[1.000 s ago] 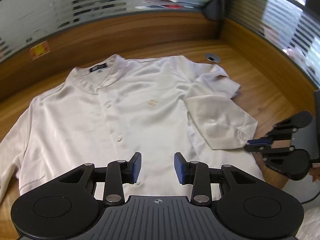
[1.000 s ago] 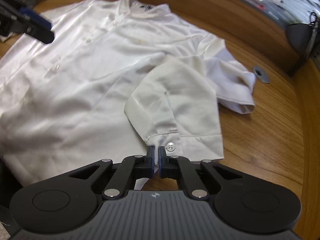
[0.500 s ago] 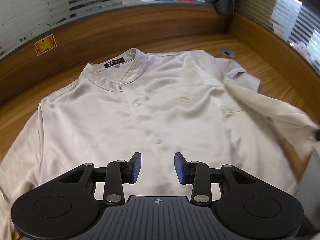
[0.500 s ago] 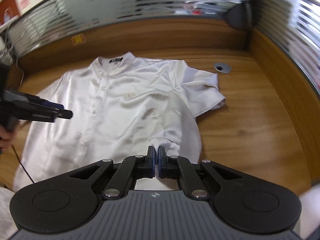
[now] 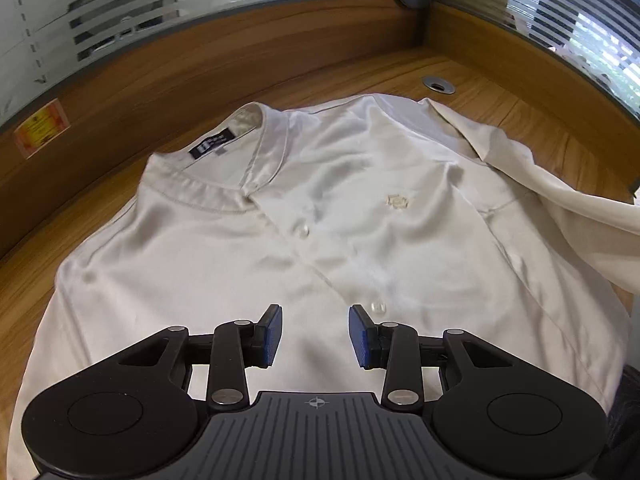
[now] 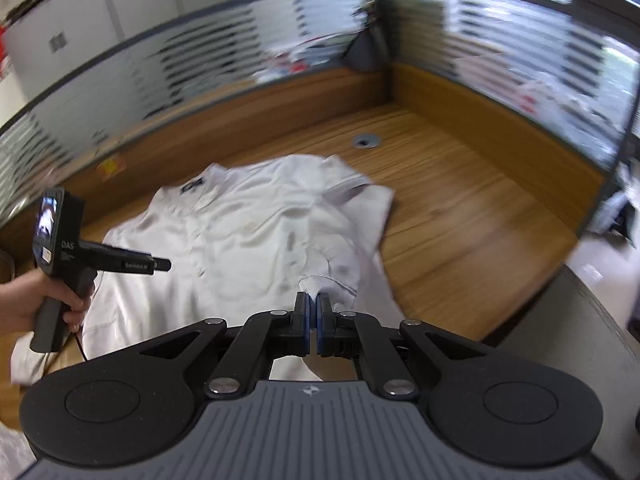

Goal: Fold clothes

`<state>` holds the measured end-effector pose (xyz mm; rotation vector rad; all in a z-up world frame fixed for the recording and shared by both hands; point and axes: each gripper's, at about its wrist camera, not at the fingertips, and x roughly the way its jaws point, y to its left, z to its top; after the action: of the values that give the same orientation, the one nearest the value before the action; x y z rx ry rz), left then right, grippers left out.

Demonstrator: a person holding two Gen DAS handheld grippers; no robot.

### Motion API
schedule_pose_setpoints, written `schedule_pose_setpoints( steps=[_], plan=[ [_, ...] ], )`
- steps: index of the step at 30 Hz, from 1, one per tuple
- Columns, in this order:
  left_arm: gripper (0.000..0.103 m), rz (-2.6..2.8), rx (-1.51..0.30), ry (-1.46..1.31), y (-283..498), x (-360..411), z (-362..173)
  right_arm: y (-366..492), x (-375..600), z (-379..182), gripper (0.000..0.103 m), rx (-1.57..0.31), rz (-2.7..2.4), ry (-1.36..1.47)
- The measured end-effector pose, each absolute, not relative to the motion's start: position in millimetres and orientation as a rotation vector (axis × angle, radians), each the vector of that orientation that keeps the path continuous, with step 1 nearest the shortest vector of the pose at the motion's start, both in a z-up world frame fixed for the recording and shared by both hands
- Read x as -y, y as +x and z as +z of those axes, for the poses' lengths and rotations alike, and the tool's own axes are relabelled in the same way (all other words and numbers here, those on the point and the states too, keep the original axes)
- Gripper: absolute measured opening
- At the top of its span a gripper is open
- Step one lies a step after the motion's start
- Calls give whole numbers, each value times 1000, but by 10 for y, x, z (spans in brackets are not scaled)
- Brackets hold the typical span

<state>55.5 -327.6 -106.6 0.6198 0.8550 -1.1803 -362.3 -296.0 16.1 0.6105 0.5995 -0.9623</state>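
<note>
My right tool pinches the sleeve cuff of the white shirt; I should keep it taut. My left tool, spread and empty, hovers over the placket just ahead.

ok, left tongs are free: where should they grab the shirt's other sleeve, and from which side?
Probably the outer hem of the flat sleeve, at the shirt's near-left edge. Come in low from the desk side: the fabric lies flat, so only that edge gives the open left tongs something to pinch.
</note>
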Motion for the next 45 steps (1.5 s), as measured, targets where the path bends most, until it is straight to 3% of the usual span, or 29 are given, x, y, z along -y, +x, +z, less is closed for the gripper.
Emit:
schedule_pose_setpoints(
  steps=[15,25,38,45],
  plan=[
    [38,-1414,-735,674,601,4987,-1029,-3976,2862,-127,3,-518,-1234,830],
    [23,-1500,-713,886,525,5873,-1366,-3911,2933,-351,3,-510,-1315,940],
    [23,-1506,-756,857,644,6126,-1474,-3950,3001,-298,3,-515,-1347,957],
    [22,-1459,-770,842,704,6109,-1462,-4005,2824,-41,3,-406,-1394,961]
  ],
)
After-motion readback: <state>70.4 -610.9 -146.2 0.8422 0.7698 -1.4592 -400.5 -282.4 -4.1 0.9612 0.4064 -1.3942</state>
